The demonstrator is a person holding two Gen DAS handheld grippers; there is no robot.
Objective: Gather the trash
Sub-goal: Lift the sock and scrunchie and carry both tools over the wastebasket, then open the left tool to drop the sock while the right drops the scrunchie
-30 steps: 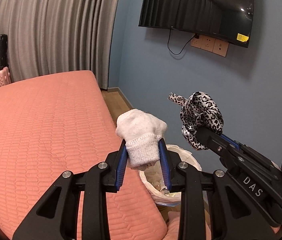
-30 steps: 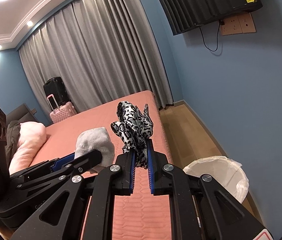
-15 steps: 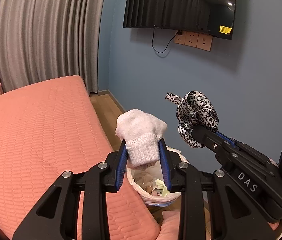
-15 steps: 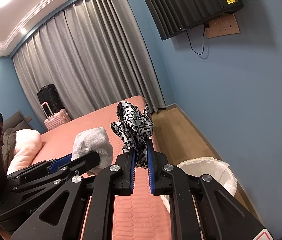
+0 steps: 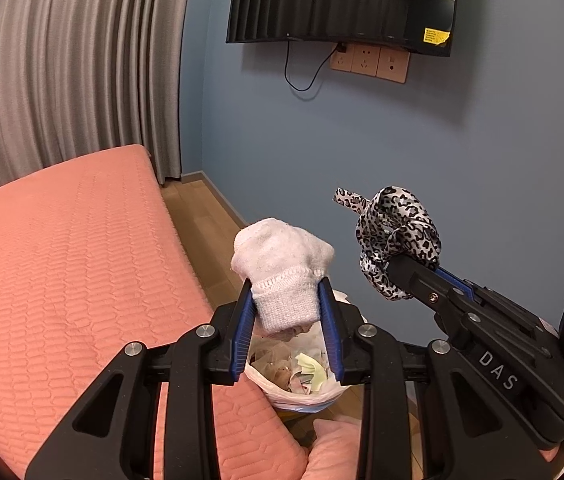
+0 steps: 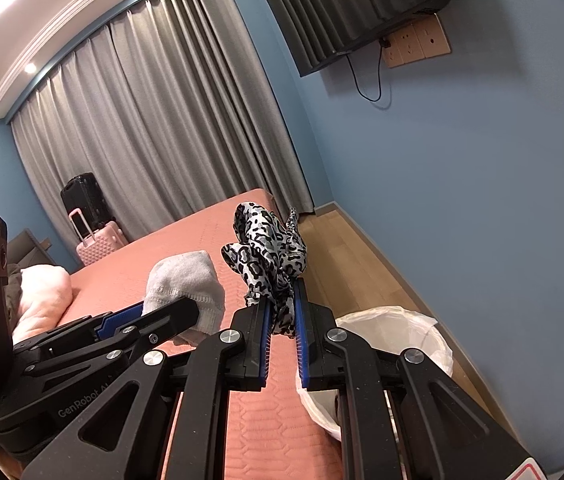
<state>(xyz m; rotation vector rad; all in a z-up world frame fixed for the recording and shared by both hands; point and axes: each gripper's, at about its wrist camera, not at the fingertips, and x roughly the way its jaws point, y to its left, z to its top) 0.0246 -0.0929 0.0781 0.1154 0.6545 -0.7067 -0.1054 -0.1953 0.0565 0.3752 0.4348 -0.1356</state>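
A bed (image 5: 62, 260) covered in a salmon-pink quilted spread was seen filling the left of the room, running back toward the grey curtains. At its head end a pale pink pillow (image 6: 42, 300) was laid on the spread. Beside the bed a strip of wooden floor (image 6: 362, 256) was seen along the blue wall. A bin lined with a white plastic bag (image 5: 302, 380), partly filled with crumpled paper scraps, was stood on that floor close against the bed's edge. A pink suitcase (image 6: 100, 240) and a black one (image 6: 84, 198) were stood by the curtains.

One sock (image 5: 282, 264), one scarf (image 5: 396, 236), one bin (image 6: 396, 322), two suitcases (image 6: 84, 196)
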